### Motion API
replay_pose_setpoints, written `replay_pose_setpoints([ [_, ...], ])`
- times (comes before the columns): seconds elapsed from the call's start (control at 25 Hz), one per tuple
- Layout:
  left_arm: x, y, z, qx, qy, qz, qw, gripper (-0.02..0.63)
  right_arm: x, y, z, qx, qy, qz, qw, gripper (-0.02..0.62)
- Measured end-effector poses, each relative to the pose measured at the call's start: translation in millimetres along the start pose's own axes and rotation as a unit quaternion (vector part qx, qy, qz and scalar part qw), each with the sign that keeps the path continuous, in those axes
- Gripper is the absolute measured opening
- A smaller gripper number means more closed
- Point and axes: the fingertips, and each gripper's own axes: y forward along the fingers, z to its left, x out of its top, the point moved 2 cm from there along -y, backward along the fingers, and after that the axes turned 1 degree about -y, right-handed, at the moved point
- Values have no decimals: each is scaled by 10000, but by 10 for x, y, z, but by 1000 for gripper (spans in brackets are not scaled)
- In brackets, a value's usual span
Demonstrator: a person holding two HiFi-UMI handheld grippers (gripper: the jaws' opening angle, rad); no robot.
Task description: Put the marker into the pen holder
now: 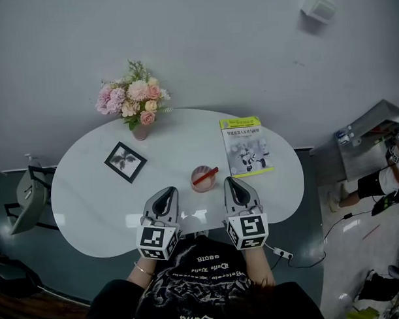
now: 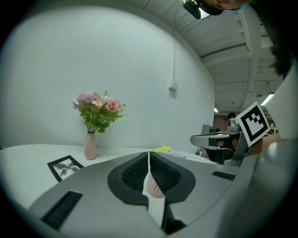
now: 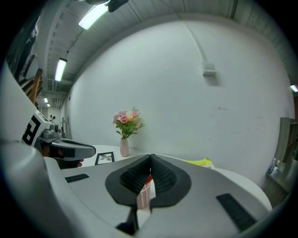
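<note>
A pink mesh pen holder (image 1: 201,180) stands on the white table (image 1: 89,192) near its front middle. A red marker (image 1: 206,175) rests in it, slanting out over the rim to the upper right. My left gripper (image 1: 166,191) sits just left of the holder, shut and empty. Just right of the holder is my right gripper (image 1: 231,181), also shut with nothing in it. In the left gripper view the holder (image 2: 154,187) shows behind the closed jaws. The right gripper view shows the holder (image 3: 144,197) and a bit of the red marker (image 3: 148,179) beyond its jaws.
A vase of pink flowers (image 1: 138,102) stands at the back left, a framed picture (image 1: 126,162) lies left of centre, and a yellow-edged book (image 1: 247,146) lies at the back right. A chair (image 1: 25,194) stands off the left edge. A person's arm (image 1: 382,180) shows at far right.
</note>
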Motion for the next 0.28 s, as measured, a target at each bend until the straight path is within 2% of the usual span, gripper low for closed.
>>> replay_pose_setpoints([
  [0.28, -1, 33, 2, -45, 50, 44, 10000, 29, -34, 13, -45, -67, 116, 21, 9999, 28],
])
